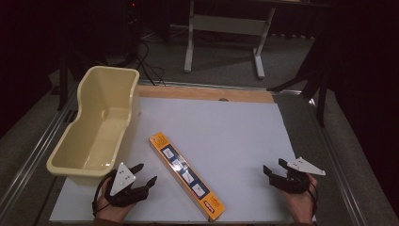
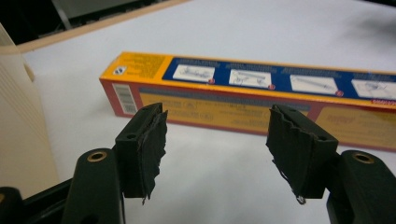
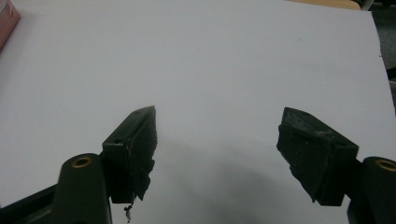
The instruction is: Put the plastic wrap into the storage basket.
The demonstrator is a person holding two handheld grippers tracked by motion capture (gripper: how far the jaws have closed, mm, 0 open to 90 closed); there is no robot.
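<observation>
Long orange-and-blue cardboard box (image 1: 187, 175) lies flat, diagonal on white tabletop (image 1: 226, 127), between both hands. Left gripper (image 1: 146, 176) just beside box's near-left side, jaws spread, nothing pinched, box right ahead in left gripper view (image 2: 261, 93). Right gripper (image 1: 274, 166) well apart from box, jaws spread wide over bare white surface. Cream plastic tub (image 1: 99, 125) sits at table's left edge, near left gripper.

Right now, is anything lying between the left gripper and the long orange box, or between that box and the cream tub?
Nothing visible. The left gripper is open, with bare white table between its jaws and the long orange box. In the high view, only bare table separates the box from the cream tub beside it.
</observation>
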